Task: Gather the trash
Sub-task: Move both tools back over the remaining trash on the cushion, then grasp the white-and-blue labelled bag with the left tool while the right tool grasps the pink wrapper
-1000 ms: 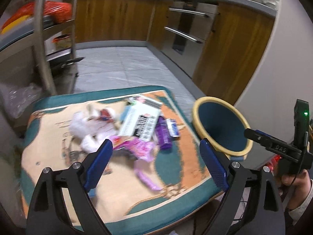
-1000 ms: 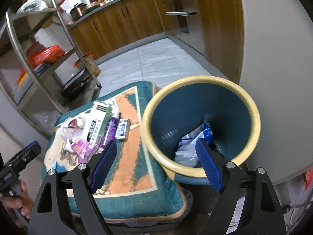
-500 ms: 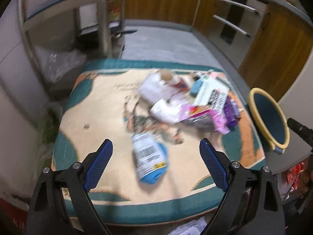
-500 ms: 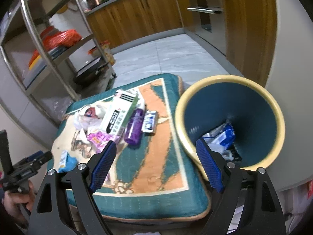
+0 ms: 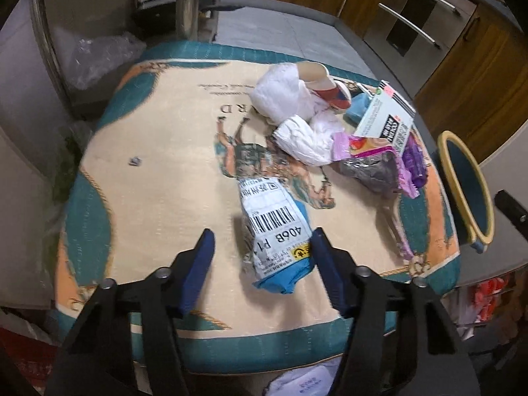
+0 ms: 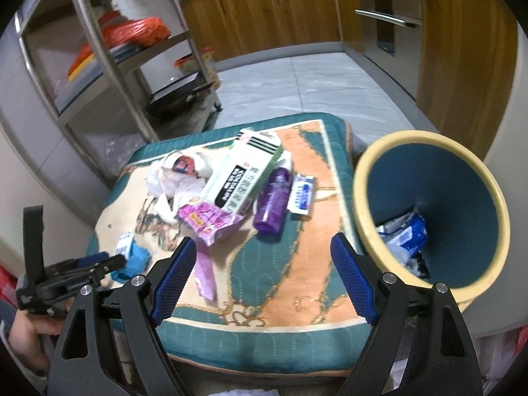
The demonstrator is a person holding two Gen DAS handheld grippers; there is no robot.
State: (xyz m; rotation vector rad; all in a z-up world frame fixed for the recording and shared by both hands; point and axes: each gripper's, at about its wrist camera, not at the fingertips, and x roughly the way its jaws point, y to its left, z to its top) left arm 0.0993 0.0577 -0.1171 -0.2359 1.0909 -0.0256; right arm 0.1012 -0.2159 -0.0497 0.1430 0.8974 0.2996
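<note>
A blue package with a white barcode label (image 5: 275, 227) lies on the patterned cushion (image 5: 158, 171). My left gripper (image 5: 262, 247) is open, its jaws on either side of the package's near end; it also shows in the right wrist view (image 6: 99, 264). Behind lies a trash pile: white crumpled wrappers (image 5: 297, 115), a white carton (image 6: 244, 178), a pink pouch (image 6: 211, 219), a purple bottle (image 6: 274, 203) and a small blue-white packet (image 6: 301, 196). My right gripper (image 6: 264, 264) is open and empty above the cushion's front edge, left of the blue bin (image 6: 429, 178), which holds some wrappers (image 6: 404, 234).
A metal shelf rack (image 6: 109, 62) with an orange bag stands left of the cushion. Wooden kitchen cabinets (image 6: 270, 16) line the back and right. A white wall (image 6: 508, 132) is right behind the bin. Grey tiled floor (image 6: 297, 85) lies beyond.
My left gripper swung left off the pile, came down over the blue labelled package and narrowed its jaws. My right gripper drew back and left from over the bin.
</note>
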